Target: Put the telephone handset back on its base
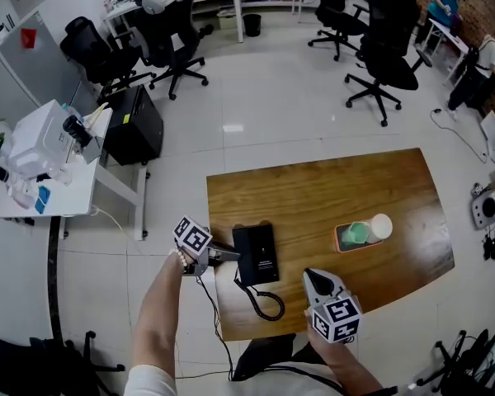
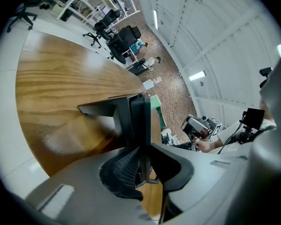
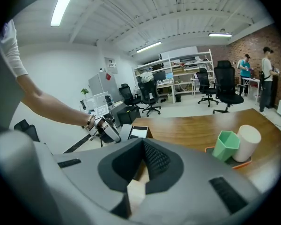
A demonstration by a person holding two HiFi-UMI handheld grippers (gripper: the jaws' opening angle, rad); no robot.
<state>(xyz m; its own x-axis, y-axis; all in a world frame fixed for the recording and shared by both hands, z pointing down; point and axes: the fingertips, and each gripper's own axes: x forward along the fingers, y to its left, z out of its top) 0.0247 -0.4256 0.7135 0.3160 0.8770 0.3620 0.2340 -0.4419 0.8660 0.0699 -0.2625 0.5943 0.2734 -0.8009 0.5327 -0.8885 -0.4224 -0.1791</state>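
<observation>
The black telephone lies near the front left of the wooden table, and its coiled cord trails toward the table's front edge. My left gripper reaches in from the left and is shut on the handset, a thin black edge pinched between the pads. From the head view I cannot tell whether the handset is lifted or resting on the base. The right gripper view shows the telephone beside my left gripper. My right gripper hovers over the front edge, shut and holding nothing.
An orange tray with a green cup and a white cup sits right of the phone. Office chairs stand beyond the table. A white desk and a black cabinet are to the left.
</observation>
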